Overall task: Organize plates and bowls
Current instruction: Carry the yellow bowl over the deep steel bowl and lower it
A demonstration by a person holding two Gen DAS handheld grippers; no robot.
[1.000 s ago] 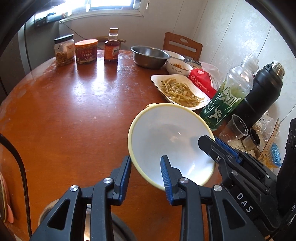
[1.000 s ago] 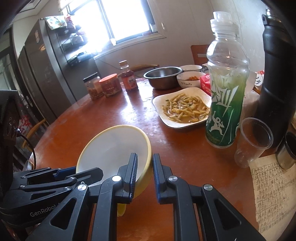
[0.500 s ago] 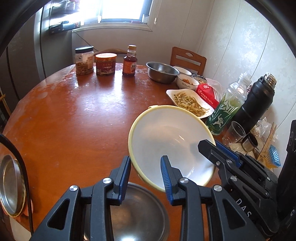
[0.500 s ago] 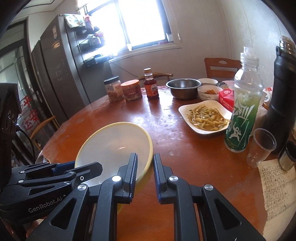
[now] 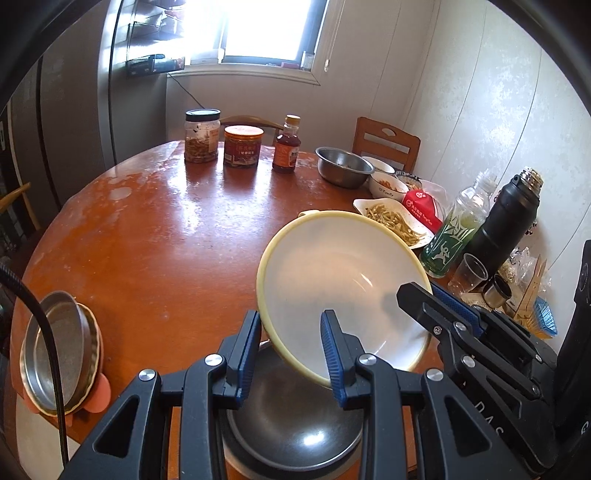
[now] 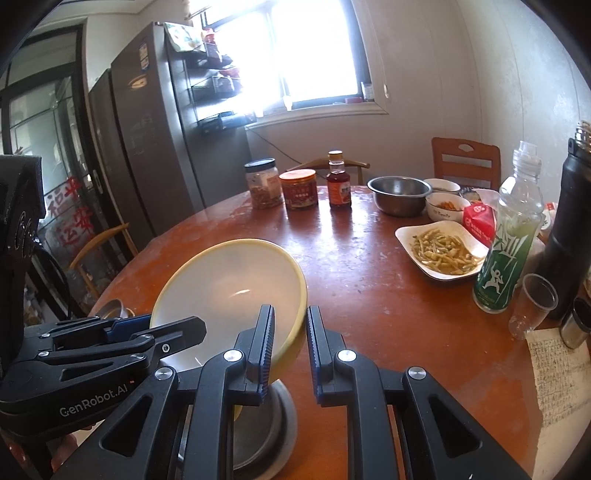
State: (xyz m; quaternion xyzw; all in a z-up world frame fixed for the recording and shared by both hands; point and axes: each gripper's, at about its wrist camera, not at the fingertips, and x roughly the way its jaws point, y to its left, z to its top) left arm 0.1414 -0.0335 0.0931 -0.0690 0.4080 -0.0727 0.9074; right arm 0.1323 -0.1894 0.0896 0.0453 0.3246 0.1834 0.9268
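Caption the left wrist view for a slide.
Both tongs, left and right, hold a tilted yellow-rimmed bowl above a grey metal bowl on the round table.

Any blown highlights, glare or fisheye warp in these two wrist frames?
Left wrist: window clips to white, its glare streaks across the table, and dark lens vignette fills the corners. Right wrist: window also blown out, fridge edges bow with fisheye warp; the yellow bowl stays sharp and evenly lit.

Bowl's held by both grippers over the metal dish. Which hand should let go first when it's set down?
Probably the right gripper: it pinches only the thin rim of the bowl. The left gripper straddles the near wall above the metal dish.
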